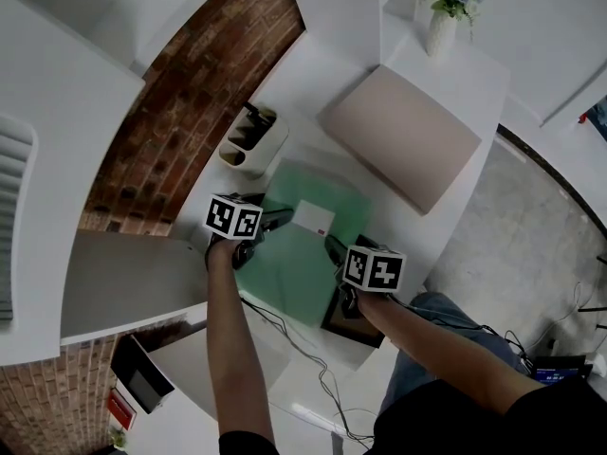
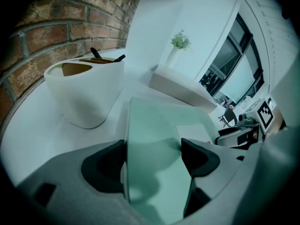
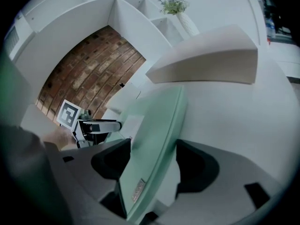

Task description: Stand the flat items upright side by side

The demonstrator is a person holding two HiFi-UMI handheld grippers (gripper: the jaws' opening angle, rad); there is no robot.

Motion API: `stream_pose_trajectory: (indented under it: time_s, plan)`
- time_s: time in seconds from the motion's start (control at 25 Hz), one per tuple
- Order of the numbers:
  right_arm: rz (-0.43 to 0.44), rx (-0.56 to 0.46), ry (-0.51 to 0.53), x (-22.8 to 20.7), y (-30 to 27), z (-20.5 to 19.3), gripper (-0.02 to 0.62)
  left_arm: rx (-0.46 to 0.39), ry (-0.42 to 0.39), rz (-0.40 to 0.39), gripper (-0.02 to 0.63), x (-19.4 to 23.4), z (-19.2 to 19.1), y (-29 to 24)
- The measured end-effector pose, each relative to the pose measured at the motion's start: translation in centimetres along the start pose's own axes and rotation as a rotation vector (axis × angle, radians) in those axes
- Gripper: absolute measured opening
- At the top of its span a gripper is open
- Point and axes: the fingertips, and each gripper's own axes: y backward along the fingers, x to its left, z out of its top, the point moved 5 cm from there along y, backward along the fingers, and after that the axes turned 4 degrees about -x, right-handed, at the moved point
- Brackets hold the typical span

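Pale-green flat folder w/ white label lies on white desk, btwn the two claws. Its near-right corner seems to rest over a dark flat thing; can't tell what that is.

Left gripper: jaws spread wide, straddling the folder's left edge. One pad sits outside the edge, the other over the top face. No squeeze visible.

Right gripper: jaws moderately wide. Folder's rounded spine runs btwn them, w/ a pale gap on the far-pad side, so not clamped.

Large beige flat slab lies flat further back, well apart. Prob. the 2nd item to stand. Neither item is upright yet.

Risks, my read:
- Smooth cover + thin edge: a shallow bite could let the folder slide out on the tilt-up.
- The two claws lifting out of step could twist or flex it.
- Once upright, nothing obvious props it. It could flop back, or toward the white pen pot just beside the left claw, and rattle the dark pens.
- White vase w/ plant sits near the slab. A wide swing there could knock it.
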Motion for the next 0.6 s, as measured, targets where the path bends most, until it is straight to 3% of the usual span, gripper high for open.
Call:
stream_pose_trajectory:
  time_s: [0.2,0.6]
  plan:
    - [-0.040,-0.008,-0.033,-0.1,0.1,0.1,0.273,-0.019,-0.009,0.035,0.356,-0.6,0.0,0.3]
    - [-0.024,-0.030,-0.033,0.2,1.9,0.8,0.270,-0.083,-0.066,0.133,0.356,-3.1,0.8,2.6]
